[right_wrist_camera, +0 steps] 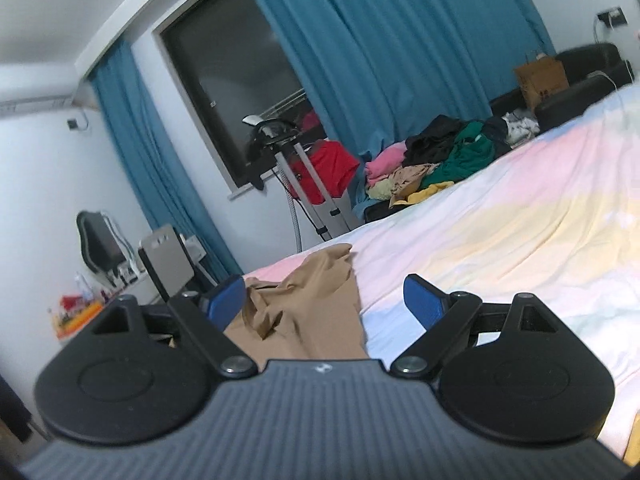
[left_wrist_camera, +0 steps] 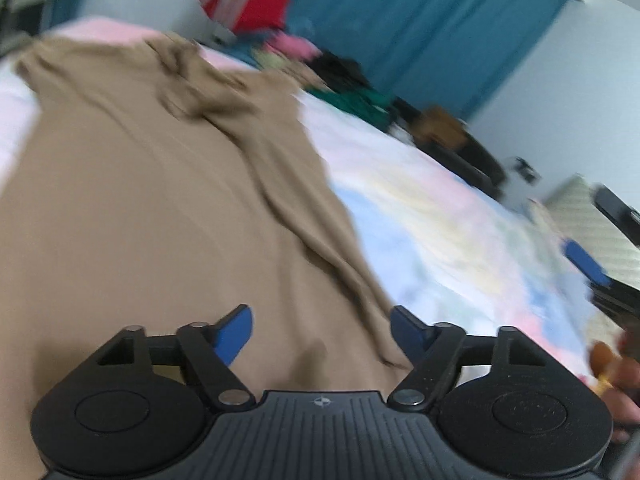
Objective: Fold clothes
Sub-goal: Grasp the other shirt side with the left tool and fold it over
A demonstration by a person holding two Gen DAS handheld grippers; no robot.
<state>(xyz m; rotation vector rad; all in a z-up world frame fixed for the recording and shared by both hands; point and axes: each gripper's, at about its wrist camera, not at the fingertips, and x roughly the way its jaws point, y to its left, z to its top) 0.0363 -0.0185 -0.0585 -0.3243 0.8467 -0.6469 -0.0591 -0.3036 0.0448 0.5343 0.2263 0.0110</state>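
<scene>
A tan garment (left_wrist_camera: 152, 184) lies spread on the pastel bedsheet (left_wrist_camera: 440, 216), rumpled at its far end. My left gripper (left_wrist_camera: 322, 330) hovers open just over the garment's near right edge, nothing between its blue fingers. The right gripper's blue finger (left_wrist_camera: 586, 264) shows at the right edge of the left wrist view, with a hand (left_wrist_camera: 616, 376) below it. In the right wrist view the tan garment (right_wrist_camera: 308, 316) lies bunched in front, and my right gripper (right_wrist_camera: 324, 302) stands open above its near part and the bedsheet (right_wrist_camera: 500, 232).
A pile of mixed clothes (right_wrist_camera: 432, 160) sits at the bed's far side beneath teal curtains (right_wrist_camera: 400, 40). A garment steamer stand (right_wrist_camera: 296, 168) with a red top stands by the dark window. A cardboard box (right_wrist_camera: 540, 76) and a black sofa are at the back right.
</scene>
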